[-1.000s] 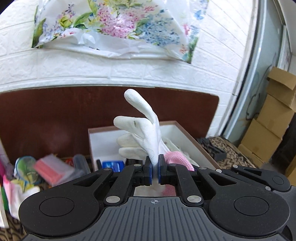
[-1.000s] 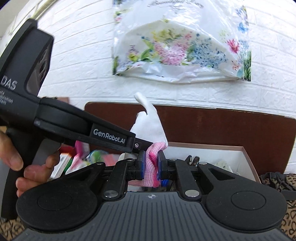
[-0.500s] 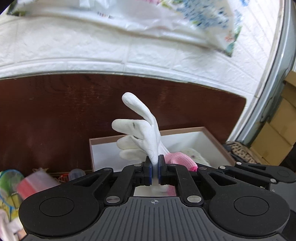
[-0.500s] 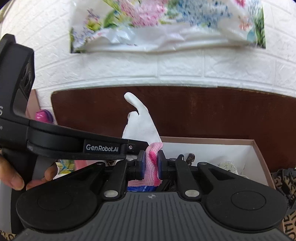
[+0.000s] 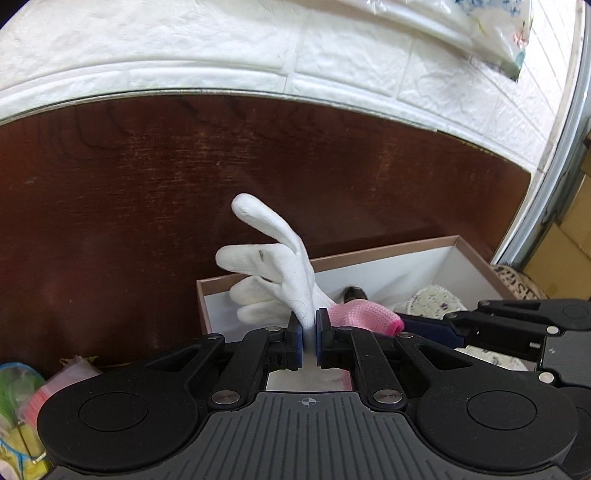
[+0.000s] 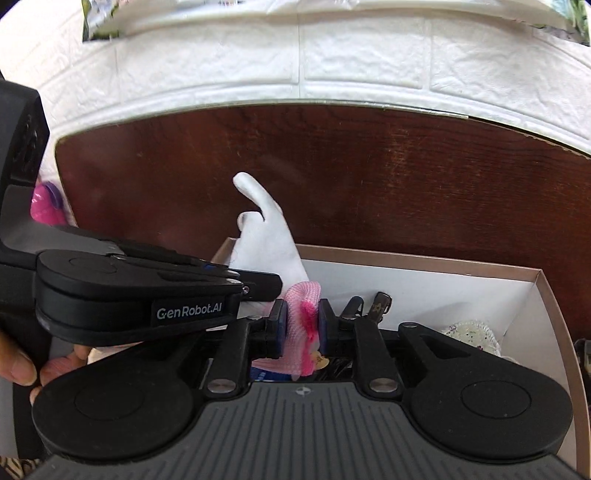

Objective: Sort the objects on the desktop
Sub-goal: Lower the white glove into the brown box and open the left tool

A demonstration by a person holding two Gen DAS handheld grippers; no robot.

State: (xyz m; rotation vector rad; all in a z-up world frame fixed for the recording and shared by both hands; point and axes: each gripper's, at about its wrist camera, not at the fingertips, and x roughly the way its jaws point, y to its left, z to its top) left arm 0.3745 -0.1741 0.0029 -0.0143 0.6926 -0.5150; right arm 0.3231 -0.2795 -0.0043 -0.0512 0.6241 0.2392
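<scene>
Setting, as I see it: home or storeroom corner. White brick-pattern wall (image 5: 332, 55), dark wooden tabletop (image 5: 184, 184), stacked cardboard cartons (image 5: 565, 251), hanging floral plastic bag (image 5: 480, 29).

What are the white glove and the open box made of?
The white glove looks like soft knitted cloth with a pink mesh-knit cuff: it bends limply and shows fine weave. The box seems to be stiff cardboard, matte brown outside, smooth white inside, judging by its thin straight walls.

Glove (image 5: 284, 273) above box (image 5: 388, 254); box before wooden board (image 5: 258, 166); round pad (image 6: 469, 330) inside box, right.
</scene>
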